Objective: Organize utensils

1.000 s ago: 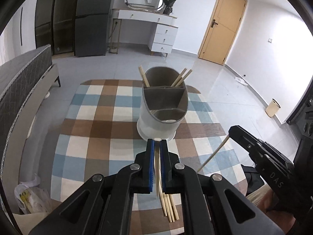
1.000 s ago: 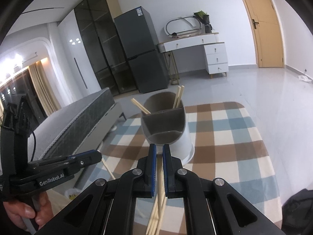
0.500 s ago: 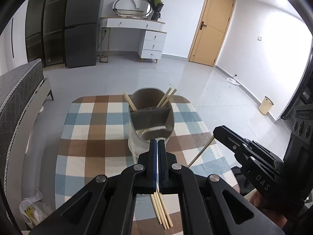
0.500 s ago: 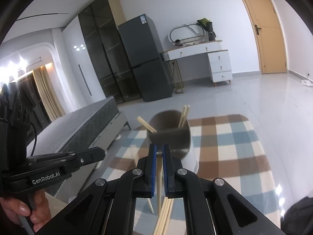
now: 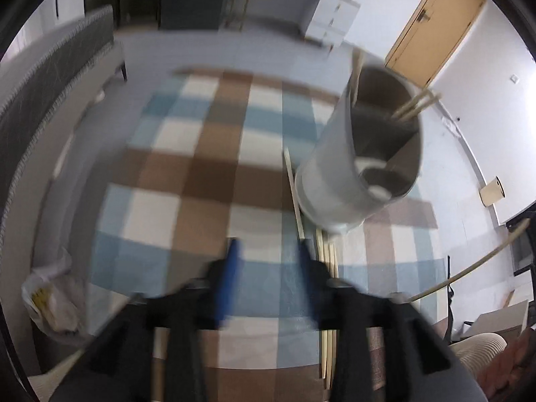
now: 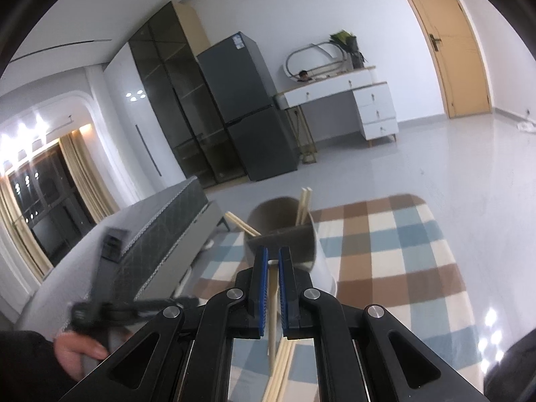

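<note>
Between the blue pads of the right gripper [image 6: 273,261] runs a single pale wooden chopstick [image 6: 273,305], its long axis lined up with the fingers and pointing ahead toward the utensil holder [image 6: 288,244]; the pads sit close on either side of the stick, clenched on it as far as the right wrist view shows. That holder is a grey-lined white tub split by a divider, standing on the checked blue, brown and cream tablecloth [image 6: 395,251]. Its far compartment carries a pair of chopsticks [image 6: 303,206] leaning up and away, and one more chopstick [image 6: 241,222] slants out over the left rim. The near compartment's contents cannot be made out. Several loose chopsticks [image 5: 326,261] lie on the cloth just beside the holder's base, long axes running roughly toward and away from the camera. The left gripper [image 5: 268,268] is badly motion-blurred in its own view, yet its fingers stand clearly apart with only tablecloth between them, released. No writing is readable on either tool; a small label on the dark fridge [image 6: 248,107] is too small to read.
</note>
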